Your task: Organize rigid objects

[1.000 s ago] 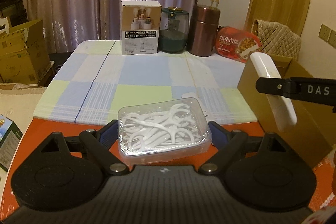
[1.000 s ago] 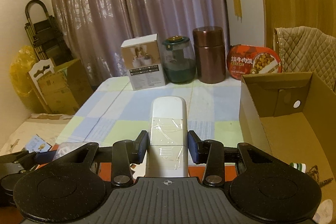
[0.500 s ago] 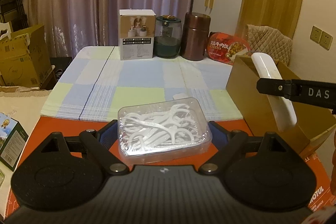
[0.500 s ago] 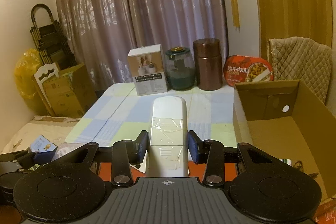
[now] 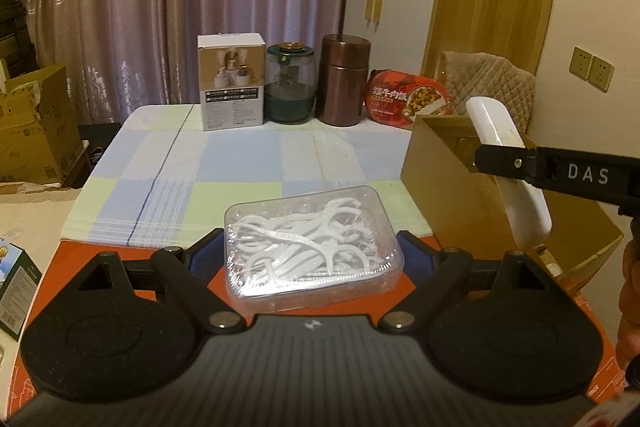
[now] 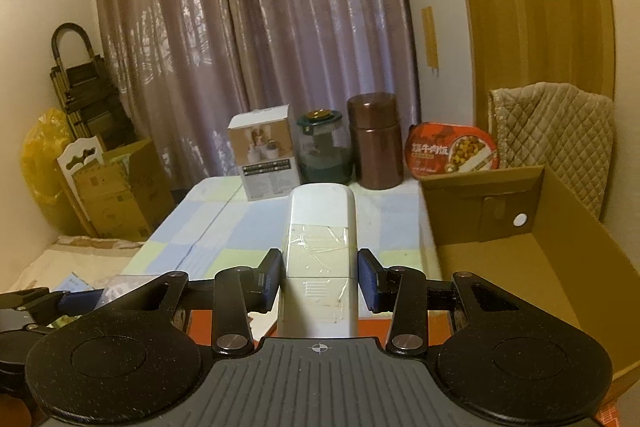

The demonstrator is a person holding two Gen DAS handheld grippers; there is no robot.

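**Both grippers loaded beside the open box**

Ahead, the checked tablecloth (image 5: pixel 256 163) lies bare up to the row of containers at its far edge. Right gripper (image 6: pixel 320 281) clamps the white remote (image 6: pixel 320 247), raised next to the cardboard box (image 6: pixel 560 267). Left gripper (image 5: pixel 310 253) grips the floss pick case (image 5: pixel 308 247), level above the orange mat (image 5: pixel 72 259).

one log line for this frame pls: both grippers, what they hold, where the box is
left gripper: shut on floss pick case | right gripper: shut on white remote | cardboard box: open, right of remote | both items held above the table
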